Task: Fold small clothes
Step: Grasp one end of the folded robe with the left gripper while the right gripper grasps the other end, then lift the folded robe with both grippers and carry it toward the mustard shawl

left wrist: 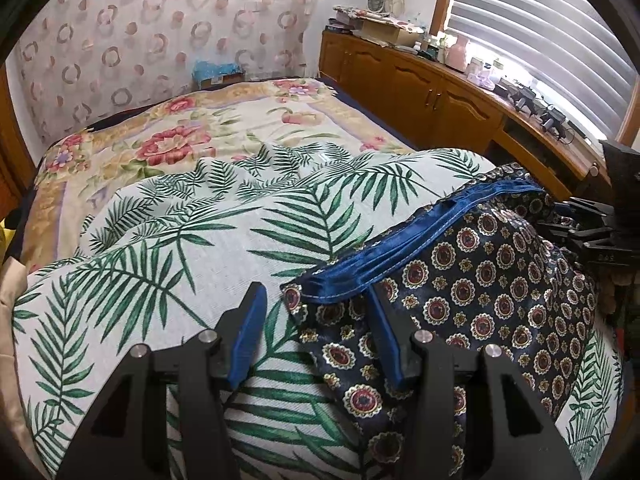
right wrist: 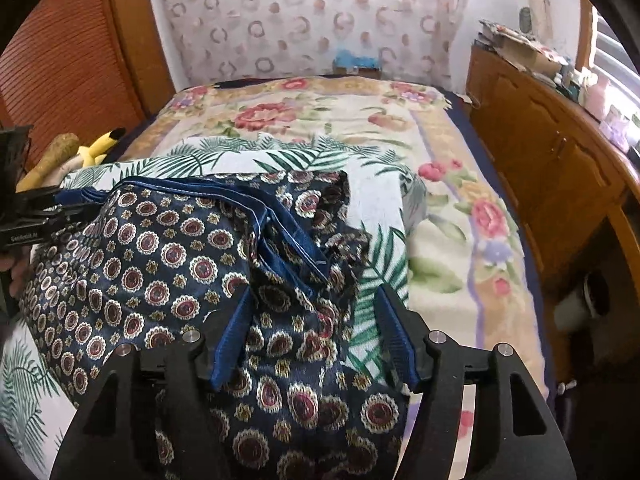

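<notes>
A small navy garment (left wrist: 472, 280) with red-and-gold medallions and a blue waistband (left wrist: 404, 248) lies bunched on a palm-leaf cloth (left wrist: 192, 240) on the bed. My left gripper (left wrist: 316, 300) is open over the garment's left corner, its jaws astride the waistband end. The right gripper shows at the right edge (left wrist: 592, 236) of the left wrist view. In the right wrist view the garment (right wrist: 160, 248) fills the foreground. My right gripper (right wrist: 314, 296) is open with crumpled fabric between its jaws. The left gripper (right wrist: 32, 220) shows at the left edge.
The bed has a floral blanket (left wrist: 224, 128) beyond the palm-leaf cloth. A wooden cabinet (left wrist: 420, 80) with clutter runs along the right under a window with blinds. A yellow plush toy (right wrist: 100, 146) lies at the bed's left edge by a wooden louvred door (right wrist: 68, 64).
</notes>
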A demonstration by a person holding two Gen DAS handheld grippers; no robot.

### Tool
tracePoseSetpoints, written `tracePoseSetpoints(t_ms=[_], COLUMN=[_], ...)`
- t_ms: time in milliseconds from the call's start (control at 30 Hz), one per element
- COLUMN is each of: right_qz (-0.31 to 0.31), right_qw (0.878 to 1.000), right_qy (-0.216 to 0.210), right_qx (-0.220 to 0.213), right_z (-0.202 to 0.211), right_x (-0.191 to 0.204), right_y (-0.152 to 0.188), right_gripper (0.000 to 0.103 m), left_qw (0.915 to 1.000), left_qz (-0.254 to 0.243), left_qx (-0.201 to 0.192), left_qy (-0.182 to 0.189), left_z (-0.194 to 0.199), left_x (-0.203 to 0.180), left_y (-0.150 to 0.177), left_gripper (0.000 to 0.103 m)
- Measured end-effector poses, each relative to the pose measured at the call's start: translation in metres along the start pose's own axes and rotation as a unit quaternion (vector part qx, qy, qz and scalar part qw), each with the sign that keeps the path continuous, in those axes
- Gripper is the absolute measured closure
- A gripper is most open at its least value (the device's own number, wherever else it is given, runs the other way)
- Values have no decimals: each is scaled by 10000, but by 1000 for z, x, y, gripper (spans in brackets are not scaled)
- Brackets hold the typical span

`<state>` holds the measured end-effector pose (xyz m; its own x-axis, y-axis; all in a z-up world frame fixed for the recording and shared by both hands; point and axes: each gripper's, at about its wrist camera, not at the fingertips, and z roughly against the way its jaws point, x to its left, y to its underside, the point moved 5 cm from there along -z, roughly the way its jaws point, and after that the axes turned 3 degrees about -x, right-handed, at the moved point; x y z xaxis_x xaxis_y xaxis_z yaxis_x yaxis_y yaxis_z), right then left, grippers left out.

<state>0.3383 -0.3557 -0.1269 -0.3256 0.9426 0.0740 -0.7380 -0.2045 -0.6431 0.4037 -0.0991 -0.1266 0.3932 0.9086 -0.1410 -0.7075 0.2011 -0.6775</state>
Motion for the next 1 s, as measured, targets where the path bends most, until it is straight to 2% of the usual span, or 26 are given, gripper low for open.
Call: tracePoseSetpoints(t_ms=[67, 200, 267, 300, 333, 433, 533, 833, 1000], right_qz=[51, 150, 164, 160, 199, 339, 334, 339, 539], right_qw=[9999, 9995, 9984, 9976, 9975, 9978, 9975, 9928, 9874], right_qy=[-85, -271, -536, -674, -683, -552, -449, -448, -509], right_qx=[17, 36, 49, 55, 35, -159, -423, -1061, -1400], right_z=[-2, -4, -3, -3, -1, 7, 21, 75, 100], right_x=[2, 8, 13, 16, 17, 25, 31, 53, 81], right_y=[-3, -5, -5, -4, -3, -2, -2, -19, -34], right_gripper=[38, 53, 71, 84, 88, 92, 93, 94, 94], left_qw=[10000, 9998, 9997, 9994, 9990, 9992, 9991, 9934, 9889], left_qz=[-25, -67, -48, -25, 13, 50, -12, -64, -3], left_qx=[0, 7, 19, 47, 61, 7, -251, -1127, -1488], left_qy=[60, 165, 255, 354, 435, 393, 330, 205, 34], left_z=[-1, -4, -4, -4, -3, 5, 24, 114, 160], left_x=[-2, -6, -8, -10, -11, -13, -19, -29, -18], left_y=[-1, -4, -6, -5, -5, -5, -6, -12, -8], left_gripper=[54, 68, 84, 89, 94, 97, 99, 99, 99])
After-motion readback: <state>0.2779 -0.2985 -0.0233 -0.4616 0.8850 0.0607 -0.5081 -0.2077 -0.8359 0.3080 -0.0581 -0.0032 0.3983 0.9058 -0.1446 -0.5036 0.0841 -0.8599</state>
